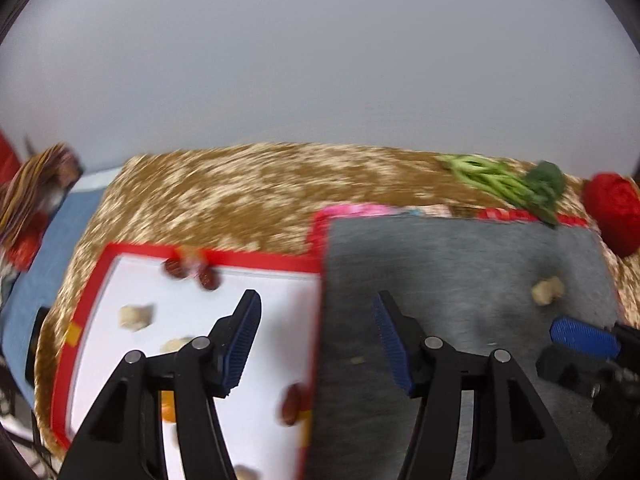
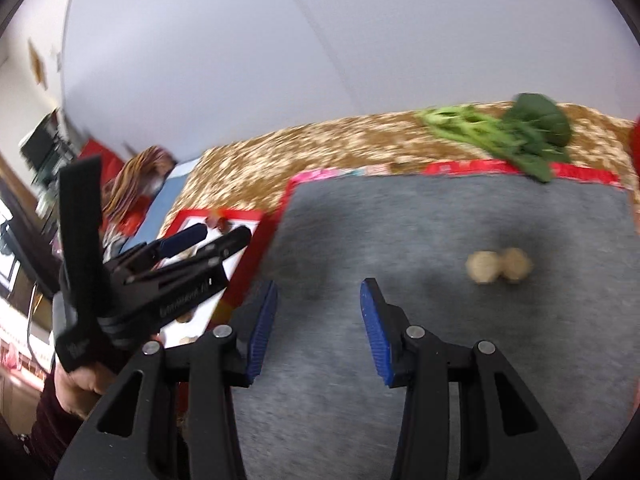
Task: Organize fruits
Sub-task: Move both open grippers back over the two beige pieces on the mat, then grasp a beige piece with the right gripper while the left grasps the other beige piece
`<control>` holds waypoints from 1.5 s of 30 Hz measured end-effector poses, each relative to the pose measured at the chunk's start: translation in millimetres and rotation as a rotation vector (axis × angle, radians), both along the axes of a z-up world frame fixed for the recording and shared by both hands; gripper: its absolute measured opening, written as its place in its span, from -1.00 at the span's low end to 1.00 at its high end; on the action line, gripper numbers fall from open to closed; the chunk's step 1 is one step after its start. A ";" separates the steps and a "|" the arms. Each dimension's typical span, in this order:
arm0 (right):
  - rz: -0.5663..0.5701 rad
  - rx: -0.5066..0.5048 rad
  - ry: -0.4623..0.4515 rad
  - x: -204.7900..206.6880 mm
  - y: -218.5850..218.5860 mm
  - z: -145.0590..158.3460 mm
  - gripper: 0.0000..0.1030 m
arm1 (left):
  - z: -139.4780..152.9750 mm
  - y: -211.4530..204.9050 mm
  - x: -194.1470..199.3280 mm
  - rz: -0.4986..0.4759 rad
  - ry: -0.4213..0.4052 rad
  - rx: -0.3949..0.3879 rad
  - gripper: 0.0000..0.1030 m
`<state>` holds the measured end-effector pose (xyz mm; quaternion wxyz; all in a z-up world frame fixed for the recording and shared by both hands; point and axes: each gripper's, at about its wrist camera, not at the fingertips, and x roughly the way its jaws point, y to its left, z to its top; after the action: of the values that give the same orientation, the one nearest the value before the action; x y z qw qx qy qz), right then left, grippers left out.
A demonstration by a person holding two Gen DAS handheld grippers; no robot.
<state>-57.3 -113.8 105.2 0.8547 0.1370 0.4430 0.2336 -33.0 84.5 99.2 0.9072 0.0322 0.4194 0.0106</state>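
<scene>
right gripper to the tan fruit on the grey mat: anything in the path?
Nothing visible. The right gripper is open and empty over the grey mat, and only bare mat lies between it and the two tan fruits ahead to its right.

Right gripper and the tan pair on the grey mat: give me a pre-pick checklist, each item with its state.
1. Right gripper open and empty: ok.
2. Two tan round pieces in sight on the grey mat: ok; they lie side by side, ahead and right of the fingers.
3. What fruit they are: cannot tell, blurred.
4. Jaws lined up on the pieces: not ok, aimed left of them.
5. Left gripper out of the way: ok, open over the edge between the white board and the mat.
6. Leafy greens clear of the path: ok, at the mat's far edge.
</scene>
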 end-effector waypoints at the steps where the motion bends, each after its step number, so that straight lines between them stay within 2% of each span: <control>1: -0.018 -0.012 -0.009 -1.1 -8.3 3.6 -0.13 | -0.9 -10.3 -0.4 -0.026 -0.008 0.003 0.22; 6: -0.102 -0.027 -0.033 -9.0 -45.8 15.3 -0.13 | -3.4 -42.0 -4.9 -0.117 -0.049 -0.016 0.36; 14: -0.233 -0.058 -0.027 -20.5 -101.6 14.1 -0.13 | -14.3 -80.8 -10.1 -0.216 -0.074 0.015 0.38; 18: -0.306 -0.044 -0.008 -21.5 -124.1 12.5 -0.13 | -7.7 -95.2 -16.4 -0.286 -0.079 -0.010 0.41; 20: -0.330 -0.019 -0.043 -31.7 -130.2 24.8 -0.13 | -3.4 -100.6 -28.9 -0.323 -0.155 0.045 0.56; 22: -0.336 -0.017 -0.106 -47.8 -131.4 39.1 -0.13 | -2.0 -102.7 -38.9 -0.338 -0.163 0.088 0.56; 23: -0.328 -0.025 -0.148 -59.2 -129.7 46.8 -0.11 | 0.7 -100.8 -46.2 -0.346 -0.160 0.079 0.56; 25: -0.313 -0.043 -0.193 -72.9 -124.7 53.9 0.20 | 8.3 -95.9 -61.4 -0.338 -0.176 0.069 0.56; 26: -0.299 -0.038 -0.202 -76.2 -123.0 54.9 0.25 | 11.6 -93.8 -69.0 -0.330 -0.177 0.066 0.56; 29: -0.251 0.004 -0.163 -72.6 -122.7 50.4 0.26 | 15.7 -93.6 -82.1 -0.310 -0.160 0.081 0.56; 31: -0.228 0.057 -0.093 -64.3 -128.6 43.0 0.26 | 18.6 -97.7 -88.0 -0.320 -0.150 0.095 0.56; 34: -0.261 0.181 0.021 -53.8 -151.8 27.7 0.26 | 26.0 -106.9 -93.2 -0.369 -0.167 0.133 0.56; 36: -0.283 0.217 0.062 -46.8 -161.5 21.2 0.26 | 30.9 -108.4 -89.6 -0.403 -0.181 0.132 0.56; 39: -0.302 0.241 0.124 -31.8 -166.5 8.9 0.26 | 32.7 -103.5 -75.4 -0.413 -0.180 0.087 0.56; 41: -0.301 0.247 0.163 -20.3 -162.8 0.0 0.26 | 28.4 -97.2 -56.8 -0.386 -0.177 0.041 0.56; 45: -0.263 0.193 0.231 10.4 -138.5 -16.2 0.26 | 7.4 -90.5 -28.2 -0.363 -0.144 -0.040 0.56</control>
<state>-47.0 -252.3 89.0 0.8042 0.3009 0.4920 0.1439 -61.2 -6.0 106.6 0.9223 0.0883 0.3409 -0.1591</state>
